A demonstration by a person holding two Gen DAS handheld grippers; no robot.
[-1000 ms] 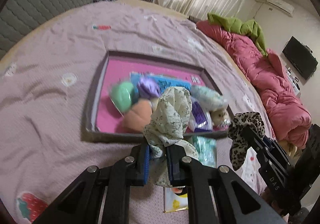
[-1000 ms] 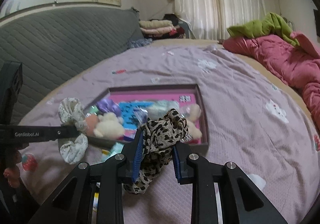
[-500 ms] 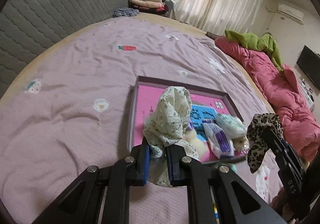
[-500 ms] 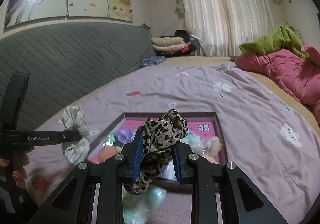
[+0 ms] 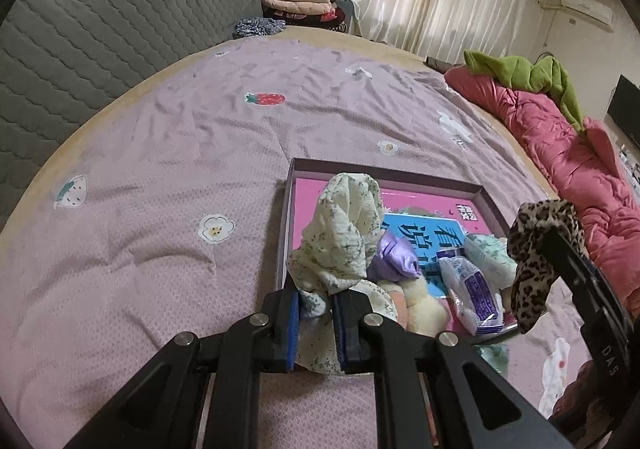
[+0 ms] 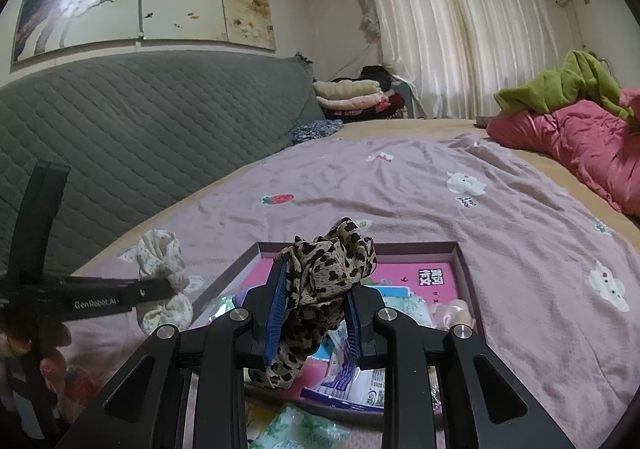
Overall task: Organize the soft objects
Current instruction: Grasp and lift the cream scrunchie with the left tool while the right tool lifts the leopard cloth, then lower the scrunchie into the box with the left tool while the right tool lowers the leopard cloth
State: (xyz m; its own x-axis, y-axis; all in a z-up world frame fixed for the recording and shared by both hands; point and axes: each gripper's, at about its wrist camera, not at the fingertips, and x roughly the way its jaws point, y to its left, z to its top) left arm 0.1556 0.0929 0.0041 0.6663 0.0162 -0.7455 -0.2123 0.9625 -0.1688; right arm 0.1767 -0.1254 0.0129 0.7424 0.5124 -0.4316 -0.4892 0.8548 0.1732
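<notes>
My left gripper (image 5: 315, 291) is shut on a cream floral scrunchie (image 5: 344, 225) and holds it above the near left edge of a shallow box (image 5: 384, 175) with a pink floor. The floral scrunchie also shows in the right wrist view (image 6: 162, 261). My right gripper (image 6: 314, 283) is shut on a leopard-print scrunchie (image 6: 326, 273), held above the box (image 6: 460, 255); it also shows in the left wrist view (image 5: 536, 245). In the box lie a purple scrunchie (image 5: 394, 255), small plush toys (image 5: 424, 303) and tissue packs (image 5: 474, 289).
The box sits on a bed with a mauve cartoon-print sheet (image 5: 160, 189). A pink quilt (image 5: 560, 137) with green cloth lies along the right side. A grey padded headboard (image 6: 140, 121) is at left. A green tissue pack (image 6: 300, 429) lies in front of the box.
Both grippers have risen and tilted back with their scrunchies; the box now sits lower and smaller in both views. Grips are unchanged.
</notes>
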